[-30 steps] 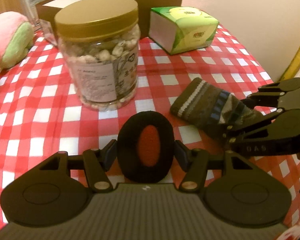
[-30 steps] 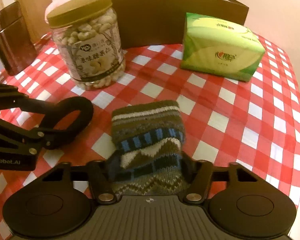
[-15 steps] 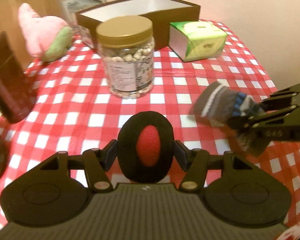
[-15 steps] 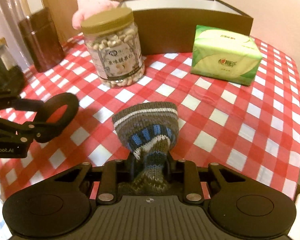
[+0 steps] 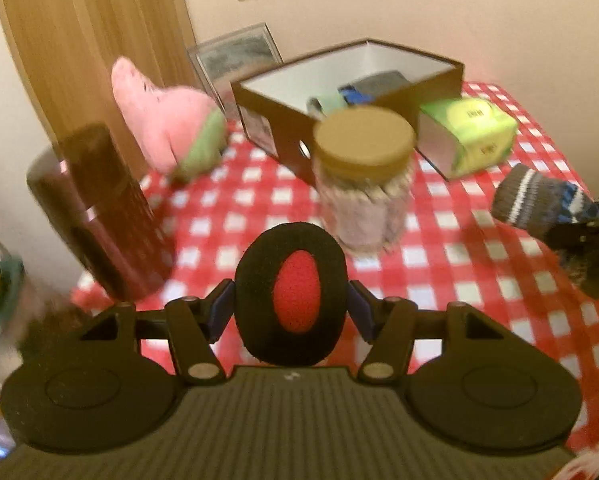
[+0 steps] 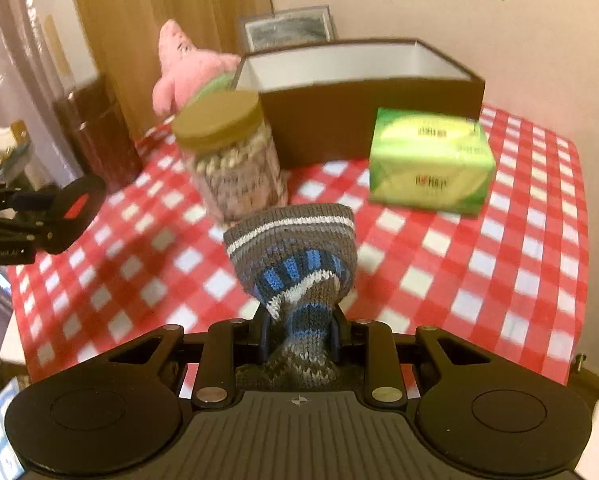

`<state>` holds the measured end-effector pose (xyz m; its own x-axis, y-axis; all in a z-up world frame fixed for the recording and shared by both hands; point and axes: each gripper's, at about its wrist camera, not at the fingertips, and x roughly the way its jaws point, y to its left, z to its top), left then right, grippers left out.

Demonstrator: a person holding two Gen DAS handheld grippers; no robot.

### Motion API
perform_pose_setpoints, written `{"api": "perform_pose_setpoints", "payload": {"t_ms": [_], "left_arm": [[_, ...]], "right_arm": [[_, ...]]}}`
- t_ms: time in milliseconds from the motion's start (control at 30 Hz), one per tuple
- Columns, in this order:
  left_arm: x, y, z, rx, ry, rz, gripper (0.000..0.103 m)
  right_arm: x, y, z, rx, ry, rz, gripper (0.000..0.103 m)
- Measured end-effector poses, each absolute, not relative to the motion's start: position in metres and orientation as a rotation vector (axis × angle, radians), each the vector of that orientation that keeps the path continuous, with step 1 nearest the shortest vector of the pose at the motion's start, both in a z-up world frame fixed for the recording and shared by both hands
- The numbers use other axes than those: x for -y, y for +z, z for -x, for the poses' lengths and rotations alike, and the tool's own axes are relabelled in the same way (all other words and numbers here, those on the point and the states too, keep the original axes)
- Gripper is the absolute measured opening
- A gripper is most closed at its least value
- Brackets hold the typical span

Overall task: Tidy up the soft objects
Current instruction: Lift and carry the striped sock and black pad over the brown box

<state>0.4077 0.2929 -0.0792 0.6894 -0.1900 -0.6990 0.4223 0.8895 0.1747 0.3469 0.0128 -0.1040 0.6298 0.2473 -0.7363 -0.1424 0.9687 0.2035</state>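
Note:
My left gripper (image 5: 290, 309) is shut on a black foam ring (image 5: 255, 280) with a red centre, held above the checked tablecloth (image 5: 227, 208). My right gripper (image 6: 299, 330) is shut on a striped knitted sock (image 6: 295, 248), which hangs clear of the table; the same sock (image 5: 539, 196) shows at the right edge of the left wrist view. At the back stands an open brown box (image 5: 415, 92) with white walls and soft items inside. A pink plush toy (image 5: 163, 120) leans left of the box.
A jar of nuts with a tan lid (image 6: 231, 160) stands in front of the box. A green tissue pack (image 6: 431, 160) lies to its right. A dark brown canister (image 5: 95, 208) stands at the table's left edge, and a picture frame (image 6: 287, 32) leans on the wall.
Both grippers have risen from the table with their loads. The right jaws closed on the sock and lifted it off the cloth. The box's inside now shows.

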Motion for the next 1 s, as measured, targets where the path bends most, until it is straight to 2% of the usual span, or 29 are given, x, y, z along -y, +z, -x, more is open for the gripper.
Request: {"api": "perform_pose_setpoints", "payload": {"t_ms": [467, 1000], "left_arm": [[-0.269, -0.038, -0.551, -0.613, -0.474, -0.401, 0.058], [-0.205, -0.049, -0.67, -0.671, -0.508, -0.295, 0.058]], "right_arm": [[-0.021, -0.05, -0.474, -0.717, 0.08, -0.167, 0.028], [-0.022, -0.036, -0.618, -0.66, 0.081, -0.289, 0.028]]}}
